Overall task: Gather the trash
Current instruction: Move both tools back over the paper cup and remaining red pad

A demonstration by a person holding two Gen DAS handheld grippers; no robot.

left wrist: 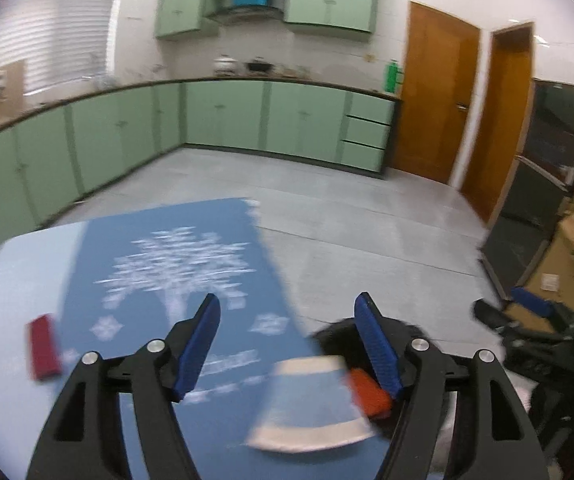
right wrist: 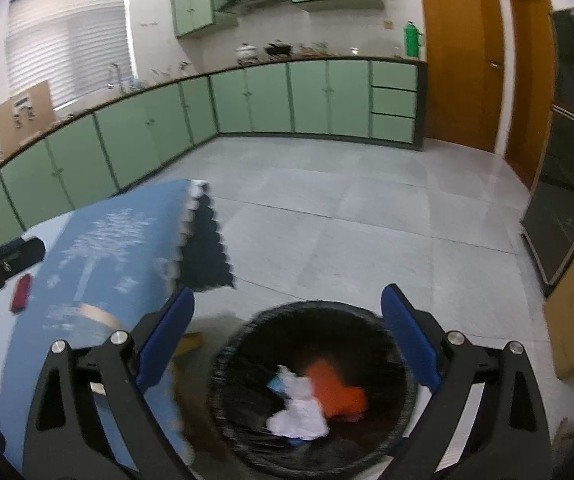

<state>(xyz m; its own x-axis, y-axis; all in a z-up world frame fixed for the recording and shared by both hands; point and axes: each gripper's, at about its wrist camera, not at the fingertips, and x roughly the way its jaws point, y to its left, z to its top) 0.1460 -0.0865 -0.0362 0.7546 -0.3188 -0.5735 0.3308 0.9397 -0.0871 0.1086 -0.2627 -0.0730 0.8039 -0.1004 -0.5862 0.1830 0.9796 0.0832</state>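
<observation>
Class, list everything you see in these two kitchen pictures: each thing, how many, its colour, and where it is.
Bin: one, black, on the floor beside the table.
Trash: white, orange and blue pieces, inside the bin.
Cloth: one, blue with white pattern, on the table.
Red block: one, on the table, left of the cloth.
Plate: one, pale, blurred, on the cloth.
Cabinets: green, along the walls.
Doors: two, brown, right.
Left gripper: open, empty.
Right gripper: open, empty, above the bin.
</observation>
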